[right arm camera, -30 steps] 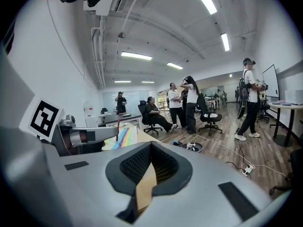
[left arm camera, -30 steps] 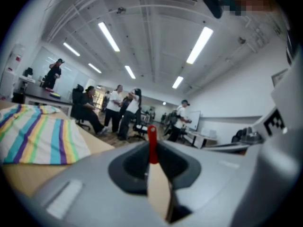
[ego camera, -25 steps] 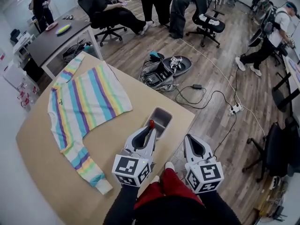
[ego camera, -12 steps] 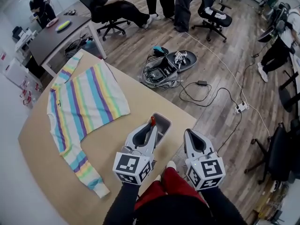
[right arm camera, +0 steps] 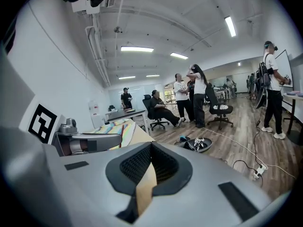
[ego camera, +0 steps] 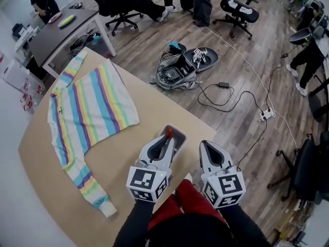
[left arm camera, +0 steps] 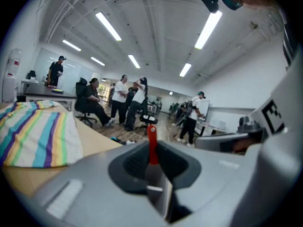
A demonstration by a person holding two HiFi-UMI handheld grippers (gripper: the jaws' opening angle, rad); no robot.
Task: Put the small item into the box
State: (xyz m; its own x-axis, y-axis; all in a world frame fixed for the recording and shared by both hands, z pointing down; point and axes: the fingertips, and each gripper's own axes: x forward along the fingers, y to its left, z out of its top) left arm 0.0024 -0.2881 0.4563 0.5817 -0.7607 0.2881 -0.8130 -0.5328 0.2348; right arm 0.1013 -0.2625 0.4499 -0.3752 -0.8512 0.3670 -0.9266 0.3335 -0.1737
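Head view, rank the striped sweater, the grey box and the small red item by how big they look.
1. striped sweater, by far the largest.
2. grey box, partly hidden by the left gripper.
3. small red item, pinched in that gripper's jaws.

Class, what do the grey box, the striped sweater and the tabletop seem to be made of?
Grey box: probably plastic; smooth, matte, moulded walls.
Striped sweater: knitted fabric; soft, lying limp and flat.
Tabletop: wood or laminate, perhaps; plain tan, matte.
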